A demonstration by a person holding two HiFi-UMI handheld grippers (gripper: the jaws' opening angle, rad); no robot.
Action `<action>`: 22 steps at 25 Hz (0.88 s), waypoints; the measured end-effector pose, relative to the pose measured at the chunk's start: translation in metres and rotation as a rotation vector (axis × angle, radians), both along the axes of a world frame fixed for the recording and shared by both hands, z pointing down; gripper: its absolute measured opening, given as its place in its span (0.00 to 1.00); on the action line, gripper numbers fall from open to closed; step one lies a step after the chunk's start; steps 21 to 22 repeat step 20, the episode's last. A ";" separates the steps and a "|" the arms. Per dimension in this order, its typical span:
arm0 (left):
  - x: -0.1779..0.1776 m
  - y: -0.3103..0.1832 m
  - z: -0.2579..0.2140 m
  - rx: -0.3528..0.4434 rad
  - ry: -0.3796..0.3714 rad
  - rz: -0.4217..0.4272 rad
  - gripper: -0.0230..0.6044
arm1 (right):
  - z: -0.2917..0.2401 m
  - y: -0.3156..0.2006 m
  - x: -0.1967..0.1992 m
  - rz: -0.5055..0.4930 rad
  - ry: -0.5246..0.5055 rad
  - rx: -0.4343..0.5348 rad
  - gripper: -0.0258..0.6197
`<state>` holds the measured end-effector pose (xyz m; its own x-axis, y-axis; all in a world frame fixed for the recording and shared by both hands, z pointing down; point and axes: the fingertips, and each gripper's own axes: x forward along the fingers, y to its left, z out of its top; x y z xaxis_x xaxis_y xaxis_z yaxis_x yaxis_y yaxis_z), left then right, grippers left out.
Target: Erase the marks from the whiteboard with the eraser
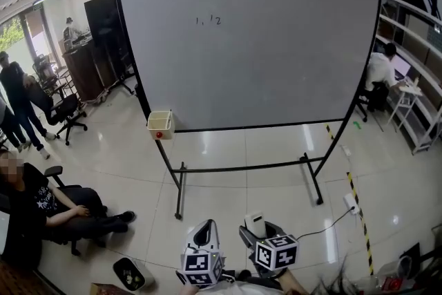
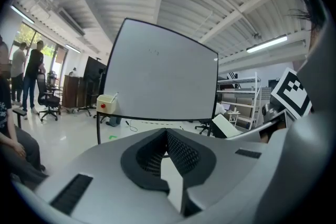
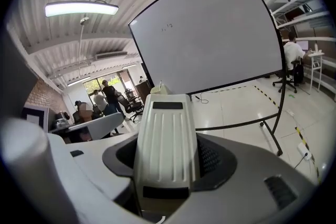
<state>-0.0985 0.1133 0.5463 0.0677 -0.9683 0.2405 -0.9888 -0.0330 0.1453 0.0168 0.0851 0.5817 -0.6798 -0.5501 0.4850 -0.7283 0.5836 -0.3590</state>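
A white ribbed eraser [image 3: 165, 128] is gripped between the jaws of the right gripper [image 3: 167, 165], with its long side lying along the jaws and its far end aimed toward the whiteboard [image 3: 210, 34]. The jaws of the left gripper [image 2: 167, 136] are seen pressed together at their tips, with nothing held between them. In the head view both grippers are held low, side by side, well apart from the board. A few small dark marks [image 1: 208, 21] are seen on the board's upper part, left of its middle; the rest of its surface appears clean. The board is carried on a black stand with legs [image 1: 181, 183] set on a glossy pale floor. A small cream box with a red dot [image 1: 160, 125] is fixed at the board's lower left corner. A seated person [image 1: 48, 207] is seen to the left, and another person at a desk [image 1: 380, 72] beyond the board's right edge. Yellow-and-black floor tape [image 1: 356, 197] runs to the right of the stand
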 end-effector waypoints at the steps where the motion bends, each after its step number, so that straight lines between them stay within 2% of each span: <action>1: -0.002 0.001 0.001 -0.003 0.001 0.001 0.01 | 0.002 0.002 -0.002 -0.004 0.019 0.008 0.47; 5: -0.002 0.001 0.005 -0.009 0.002 0.013 0.01 | 0.006 0.004 -0.006 -0.013 0.048 0.014 0.47; 22: -0.010 -0.008 -0.003 0.005 -0.012 0.042 0.01 | 0.013 0.001 -0.016 0.002 0.042 -0.017 0.47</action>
